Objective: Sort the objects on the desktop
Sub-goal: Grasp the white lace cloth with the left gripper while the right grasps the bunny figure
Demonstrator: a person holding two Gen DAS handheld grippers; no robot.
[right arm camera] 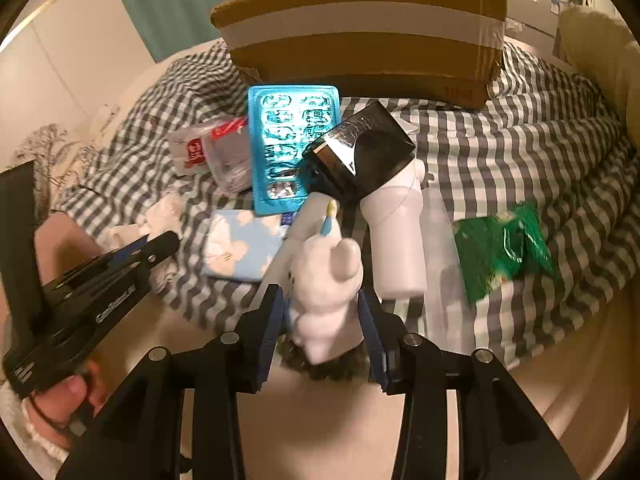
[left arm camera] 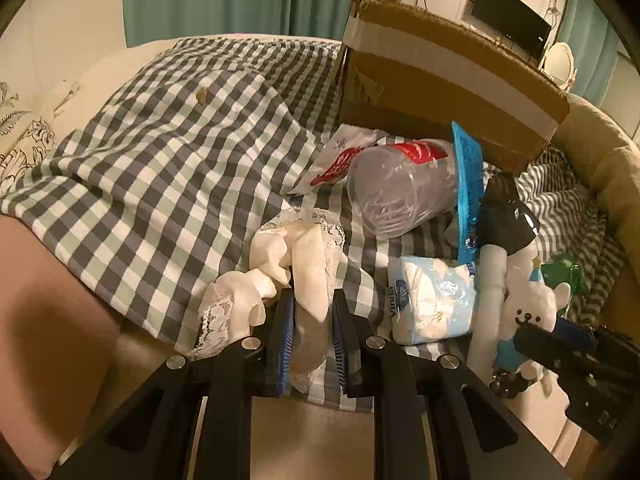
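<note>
My left gripper (left arm camera: 314, 336) is shut on a white lace-trimmed cloth (left arm camera: 308, 264) that is bunched up on the checked cover (left arm camera: 160, 160). My right gripper (right arm camera: 322, 320) points down over a white plush bear (right arm camera: 324, 280). The bear stands between the fingers, and a small gap shows beside the right pad, so the jaws stand open around it. In the left wrist view the bear (left arm camera: 528, 312) shows at the right, with the right gripper's tip (left arm camera: 532, 340) beside it. A hand (right arm camera: 68, 396) holds the left gripper (right arm camera: 160, 244) at the lower left.
A cardboard box (right arm camera: 360, 40) stands at the back. In front of it lie a blue blister pack (right arm camera: 288, 148), a clear cup (left arm camera: 396, 192), a red-and-white packet (right arm camera: 192, 152), a tissue pack (right arm camera: 240, 248), a black-capped white bottle (right arm camera: 396, 240) and a green packet (right arm camera: 500, 248).
</note>
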